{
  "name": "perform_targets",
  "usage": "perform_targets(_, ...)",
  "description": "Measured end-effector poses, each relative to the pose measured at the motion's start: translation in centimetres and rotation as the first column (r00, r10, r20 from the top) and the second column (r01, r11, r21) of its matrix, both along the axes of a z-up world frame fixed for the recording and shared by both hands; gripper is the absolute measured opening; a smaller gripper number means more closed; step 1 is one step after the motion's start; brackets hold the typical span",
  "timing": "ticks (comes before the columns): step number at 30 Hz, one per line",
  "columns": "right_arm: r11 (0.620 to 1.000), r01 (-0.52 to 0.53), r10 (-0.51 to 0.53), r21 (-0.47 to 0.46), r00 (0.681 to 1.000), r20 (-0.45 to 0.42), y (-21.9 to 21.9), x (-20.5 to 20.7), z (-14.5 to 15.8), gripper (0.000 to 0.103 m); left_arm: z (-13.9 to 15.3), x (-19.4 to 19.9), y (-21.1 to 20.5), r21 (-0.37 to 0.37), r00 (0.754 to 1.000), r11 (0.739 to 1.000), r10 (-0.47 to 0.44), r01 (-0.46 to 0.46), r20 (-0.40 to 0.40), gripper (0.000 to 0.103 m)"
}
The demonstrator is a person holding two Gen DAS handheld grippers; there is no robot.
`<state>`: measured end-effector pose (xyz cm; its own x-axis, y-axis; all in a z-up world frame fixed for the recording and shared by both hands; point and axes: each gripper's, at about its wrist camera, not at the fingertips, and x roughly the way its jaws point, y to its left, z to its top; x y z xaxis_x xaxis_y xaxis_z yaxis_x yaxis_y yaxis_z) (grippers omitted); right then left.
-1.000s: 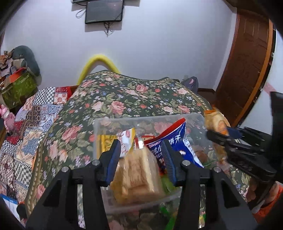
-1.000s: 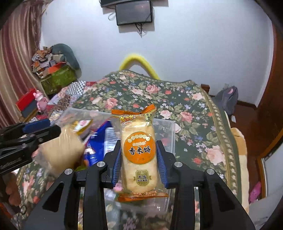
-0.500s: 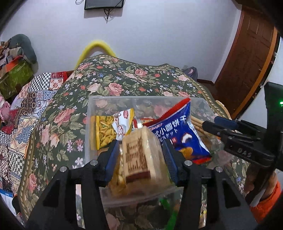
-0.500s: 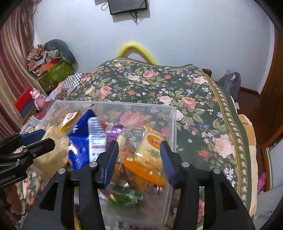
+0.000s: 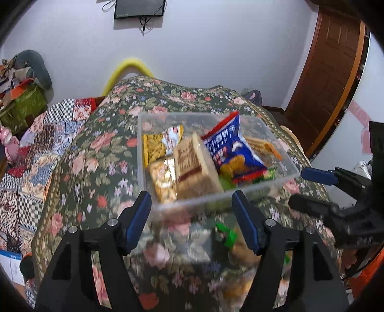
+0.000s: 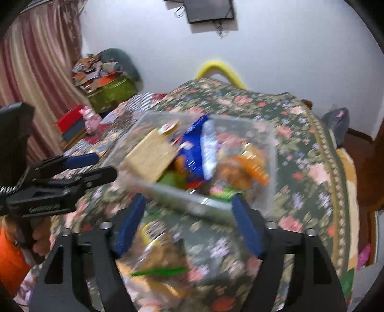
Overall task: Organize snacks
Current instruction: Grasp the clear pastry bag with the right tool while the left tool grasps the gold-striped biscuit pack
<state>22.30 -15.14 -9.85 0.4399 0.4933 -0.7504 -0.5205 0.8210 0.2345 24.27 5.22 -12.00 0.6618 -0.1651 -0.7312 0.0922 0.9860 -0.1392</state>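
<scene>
1. The left gripper point(image 5: 192, 216) hangs just short of the near wall of the clear plastic box point(image 5: 283, 175), its 2 blue-padded fingers point(image 5: 138, 219) spread wide with nothing between them.
2. The right gripper point(image 6: 188, 222) hangs at the near side of the same box, fingers likewise spread wide and holding nothing.
3. The box sits on a bed under a dark floral bedspread point(image 5: 96, 148), with a patchwork quilt point(image 5: 36, 153) to the left of it.
4. Inside the box, a pale cracker pack point(image 5: 195, 168) leans up at the front, tilted against the other packets.
5. Just right of it stands a blue biscuit bag point(image 5: 230, 148) with a red top edge, tilted.
6. A yellow snack packet point(image 5: 153, 146) lies at the back left, and an orange-edged rice cracker pack point(image 6: 242, 168) lies at the right side of the box.
7. Green wrappers show low in the box near the front wall; they are too blurred to name.
8. On the bedspread in front of the box, close under the grippers, loose snacks point(image 6: 156, 259) lie outside it, blurred, with a green wrapper point(image 5: 225, 236) among them.
9. In the left wrist view the right gripper shows at the right edge, beside the box's right corner and apart from it.
10. A dark screen point(image 5: 139, 8) hangs on the white wall, and a brown wooden door point(image 5: 328, 72) stands at the right.
</scene>
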Motion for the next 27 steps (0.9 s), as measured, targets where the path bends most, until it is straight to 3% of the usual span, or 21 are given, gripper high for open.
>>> perform_targets(6, 0.998, -0.052, 0.050, -0.042, 0.997, -0.064, 2.2, -1.2, -3.0, 0.080, -1.8, -2.1, 1.1, -0.004, 0.999, 1.000, 0.009, -0.009, -0.046, 0.069)
perform_targets(16, 0.988, -0.102, 0.082, -0.113, 0.981, -0.174, 4.7, 0.2, -7.2, 0.079, -4.6, -4.3, 1.4, -0.005, 0.993, 1.000, -0.007, 0.007, -0.115, 0.069)
perform_targets(17, 0.988, -0.107, 0.086, -0.108, 0.979, -0.187, 4.9, 0.2, -7.5, 0.075, -4.7, -4.4, 1.4, -0.009, 0.993, 1.000, -0.010, 0.009, -0.120, 0.069)
perform_targets(19, 0.990, -0.095, 0.075, -0.107, 0.981, -0.180, 4.7, 0.1, -7.5, 0.054, -4.9, -4.7, 1.1, -0.019, 0.992, 1.000, -0.019, 0.017, -0.128, 0.069)
perform_targets(27, 0.995, -0.004, -0.003, -0.101, 0.997, -0.071, 1.1, -1.6, -4.4, 0.048, -4.8, -6.0, -1.3, -0.027, 0.986, 0.996, -0.092, 0.089, -0.139, 0.071)
